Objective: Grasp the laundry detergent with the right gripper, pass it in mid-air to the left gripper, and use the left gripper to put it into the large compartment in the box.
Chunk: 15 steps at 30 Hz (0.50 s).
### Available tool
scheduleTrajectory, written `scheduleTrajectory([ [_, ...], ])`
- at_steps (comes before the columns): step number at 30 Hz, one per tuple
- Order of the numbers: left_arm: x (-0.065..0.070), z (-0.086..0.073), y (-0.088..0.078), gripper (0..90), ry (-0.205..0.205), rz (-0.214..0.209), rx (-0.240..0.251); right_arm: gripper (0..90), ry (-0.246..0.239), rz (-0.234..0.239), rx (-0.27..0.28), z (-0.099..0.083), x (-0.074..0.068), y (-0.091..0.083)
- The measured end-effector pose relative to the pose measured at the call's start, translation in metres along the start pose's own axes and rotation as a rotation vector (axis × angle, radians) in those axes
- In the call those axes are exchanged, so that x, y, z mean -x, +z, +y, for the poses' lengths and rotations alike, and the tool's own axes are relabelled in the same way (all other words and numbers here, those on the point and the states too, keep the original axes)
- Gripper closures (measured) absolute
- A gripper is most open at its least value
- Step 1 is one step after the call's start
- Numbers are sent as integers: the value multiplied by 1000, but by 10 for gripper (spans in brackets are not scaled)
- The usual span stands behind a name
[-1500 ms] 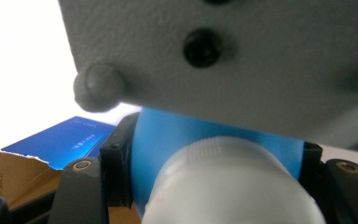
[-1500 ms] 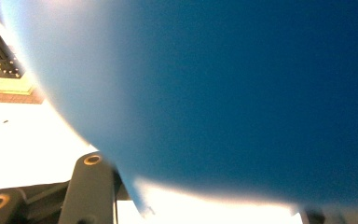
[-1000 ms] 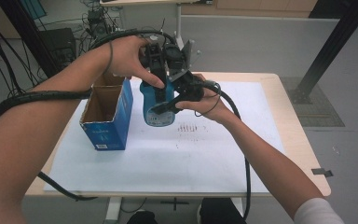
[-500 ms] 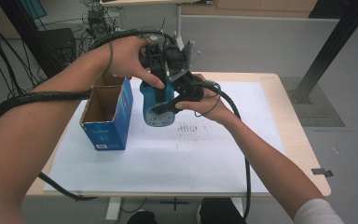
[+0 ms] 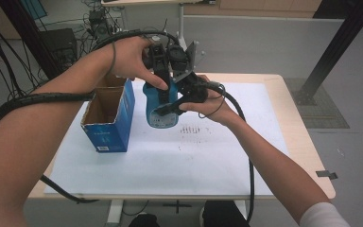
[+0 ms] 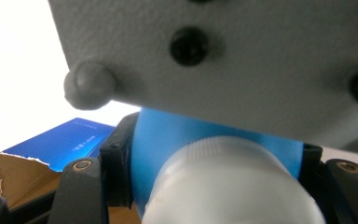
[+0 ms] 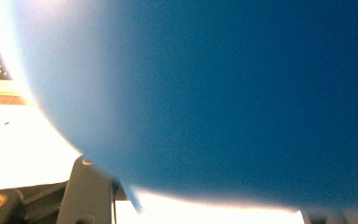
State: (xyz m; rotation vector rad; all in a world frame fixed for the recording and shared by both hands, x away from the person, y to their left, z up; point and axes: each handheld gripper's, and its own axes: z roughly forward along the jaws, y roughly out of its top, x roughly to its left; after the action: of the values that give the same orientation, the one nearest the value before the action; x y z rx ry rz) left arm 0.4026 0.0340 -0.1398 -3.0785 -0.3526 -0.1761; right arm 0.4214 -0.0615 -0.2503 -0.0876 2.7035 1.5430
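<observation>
Above the paper-covered table point(image 5: 227, 161), I hold a blue bottle point(image 5: 160, 106) in the air between both my tools, just beside the open blue carton point(image 5: 108, 118) that stands off my left hand. My left gripper point(image 5: 163, 71) comes down on the bottle from above; in the left gripper view its jaws are drawn in tight on the blue shoulder just behind the white ribbed cap point(image 6: 228, 182), one black jaw on each side. My right gripper point(image 5: 175, 106) meets the bottle lower down on its body, jaws closed narrow against it; in the right gripper view the blue wall point(image 7: 223, 93) sits so close to the lens that I cannot see exactly where the pads bite.

In my judgement, the weak point is the smooth, rounded plastic. The lower grip lies on a curved wall, and if those jaws ease off or the two hands pull in different directions, the bottle could twist and slide out, dropping onto the table or clipping the carton's torn rim point(image 6: 23, 161). Squeezing harder carries its own risk: a soft wall may buckle, and with the upper jaws so near the cap, a wrenching turn could loosen it. The cables point(image 5: 236, 109) trailing from both tools cross close to my wrists and could snag a sudden move.
</observation>
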Motion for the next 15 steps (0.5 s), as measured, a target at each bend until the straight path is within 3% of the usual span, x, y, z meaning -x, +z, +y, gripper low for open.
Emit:
scheduleTrajectory([
  [5, 1, 0, 1, 368, -5, -2, -1, 411, -1, 2, -1, -1, 0, 1],
  [8, 0, 0, 3, 367, -10, -4, -3, 369, 39, 12, 10, -1, 0, -2],
  [10, 0, -1, 2, 367, -9, -3, -4, 364, 37, 1, 4, -1, -1, -3],
  [15, -1, -1, -1, 368, -22, 1, -4, 263, 55, -20, -19, -9, 0, -7],
])
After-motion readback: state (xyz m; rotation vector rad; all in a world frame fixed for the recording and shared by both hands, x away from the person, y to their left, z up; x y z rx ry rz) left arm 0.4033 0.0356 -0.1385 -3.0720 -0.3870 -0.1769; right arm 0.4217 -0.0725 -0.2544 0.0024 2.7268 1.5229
